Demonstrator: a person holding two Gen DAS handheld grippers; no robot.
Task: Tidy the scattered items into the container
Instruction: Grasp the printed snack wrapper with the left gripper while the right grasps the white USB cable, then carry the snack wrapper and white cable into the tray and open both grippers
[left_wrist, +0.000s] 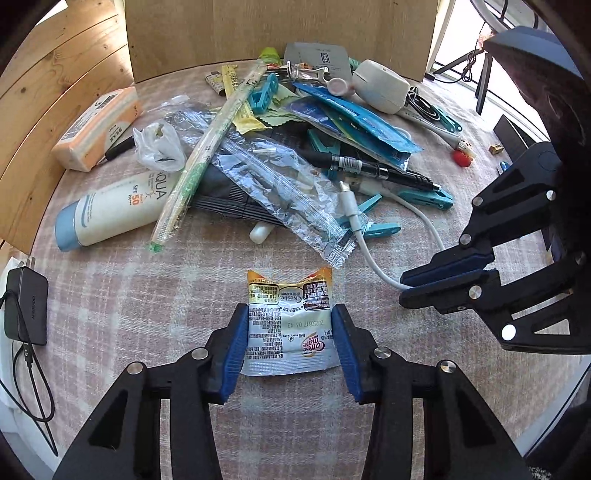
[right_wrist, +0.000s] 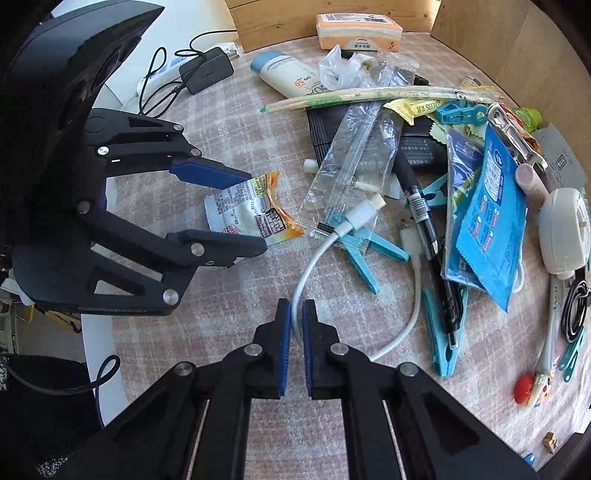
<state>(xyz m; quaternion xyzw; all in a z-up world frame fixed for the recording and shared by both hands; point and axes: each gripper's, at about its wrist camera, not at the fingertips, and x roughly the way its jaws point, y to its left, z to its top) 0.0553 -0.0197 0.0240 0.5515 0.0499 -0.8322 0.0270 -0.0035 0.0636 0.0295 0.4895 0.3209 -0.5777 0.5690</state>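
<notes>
Left wrist view: the left hand-held gripper brackets the crinkly silver-and-orange creamer sachet just in front of the clutter pile, pads at its edges. It looks light and soft.

Right wrist view: the right hand-held gripper is clenched on the thin white charging cable beside that sachet, limp and slippery.

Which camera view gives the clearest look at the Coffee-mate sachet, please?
The left wrist view: the Coffee-mate sachet lies flat and centred, print readable, between the left hand-held gripper fingers. The right wrist view shows it sideways, smaller, partly covered.
</notes>
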